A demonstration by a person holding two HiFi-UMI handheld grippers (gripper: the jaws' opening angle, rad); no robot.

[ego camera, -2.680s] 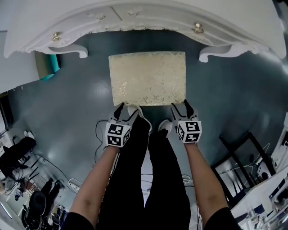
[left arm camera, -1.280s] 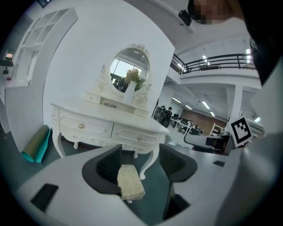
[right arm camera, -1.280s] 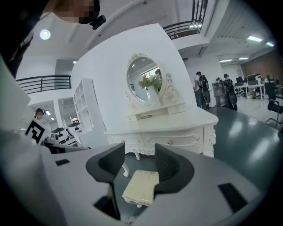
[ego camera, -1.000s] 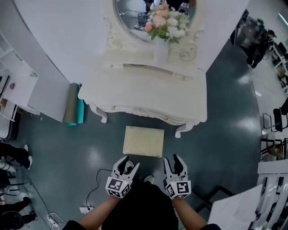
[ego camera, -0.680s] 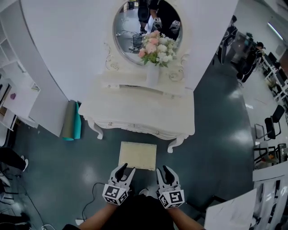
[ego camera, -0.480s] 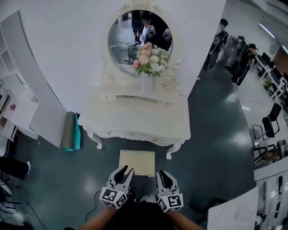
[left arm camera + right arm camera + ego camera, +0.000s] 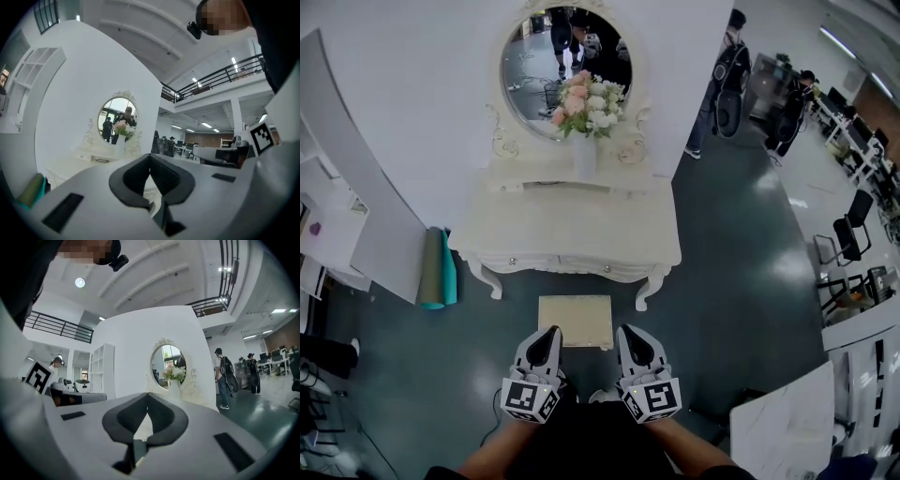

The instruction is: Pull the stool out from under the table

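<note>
Head view shows the cream stool [image 7: 574, 322] on the floor [image 7: 478, 347] just clear of the dressing table [image 7: 572, 234], so the left tool [image 7: 549, 334] and right tool [image 7: 627, 332], freshly pressed together on nothing, hover beside it.

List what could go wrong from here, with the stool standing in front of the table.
1. The stool stands low, just ahead of the person; a step forward could trip on it.
2. It sits close to the table's front legs; a shove could jolt the table and tip the vase of flowers on it.
3. The left gripper and right gripper have just closed on nothing; moving the stool again needs a fresh grip.
</note>
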